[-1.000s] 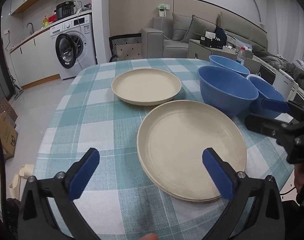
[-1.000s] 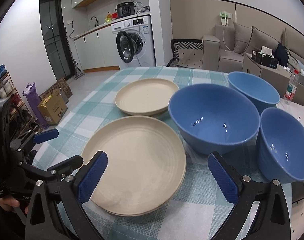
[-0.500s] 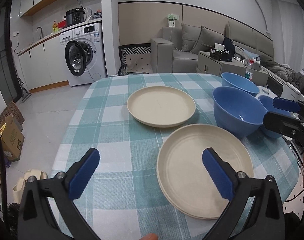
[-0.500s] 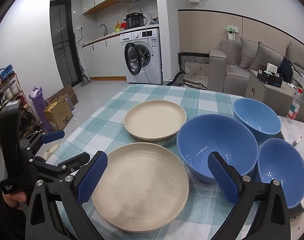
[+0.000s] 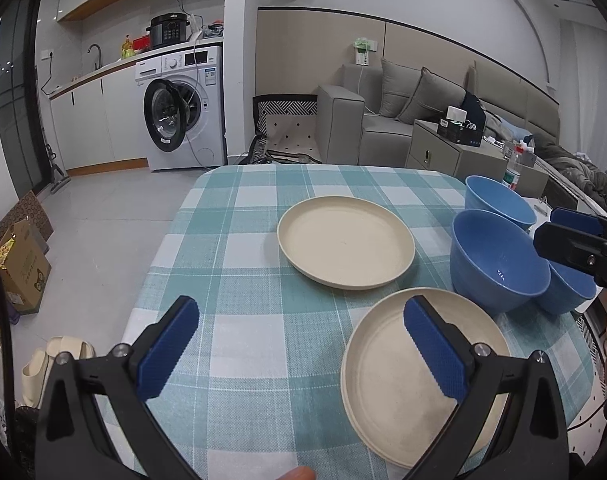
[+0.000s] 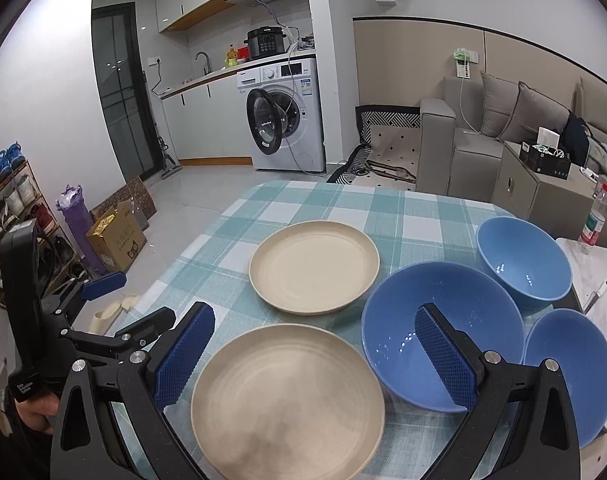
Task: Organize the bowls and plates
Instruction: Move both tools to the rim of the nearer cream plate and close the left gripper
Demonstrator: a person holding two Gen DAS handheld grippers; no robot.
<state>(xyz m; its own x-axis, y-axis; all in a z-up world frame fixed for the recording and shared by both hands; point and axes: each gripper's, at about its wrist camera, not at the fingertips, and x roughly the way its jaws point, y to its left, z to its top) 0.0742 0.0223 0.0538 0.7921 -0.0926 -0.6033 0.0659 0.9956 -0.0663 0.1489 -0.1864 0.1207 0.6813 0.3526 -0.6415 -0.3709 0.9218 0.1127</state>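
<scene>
The counter [image 5: 239, 248], covered in a teal and white checked cloth, carries two cream plates and three blue bowls. The near plate [image 6: 287, 396] lies close to the counter's near edge; in the left wrist view it sits partly behind the right finger of the left gripper [image 5: 299, 354]. The far plate [image 6: 314, 266] lies further in, toward the middle of the counter, apart from the near plate with a strip of cloth between them.

The big bowl [image 6: 443, 332] stands upright just right of the near plate, its rim close to that plate's edge. The far bowl [image 6: 523, 264] stands behind it toward the counter's far right corner, and the small bowl [image 6: 567, 372] stands at the right edge, just beside the big bowl. Whether the bowls touch one another I cannot tell.

The left gripper is held above the counter's near edge with its blue pads spread wide and nothing between them. The right gripper [image 6: 317, 354] also hangs above the near edge, spread wide and empty, framing the near plate and the big bowl's near rim. Each gripper shows at the side of the other's view.

Beyond the counter are a washing machine [image 6: 283, 116] with its door ajar and a grey sofa [image 5: 391, 120].
</scene>
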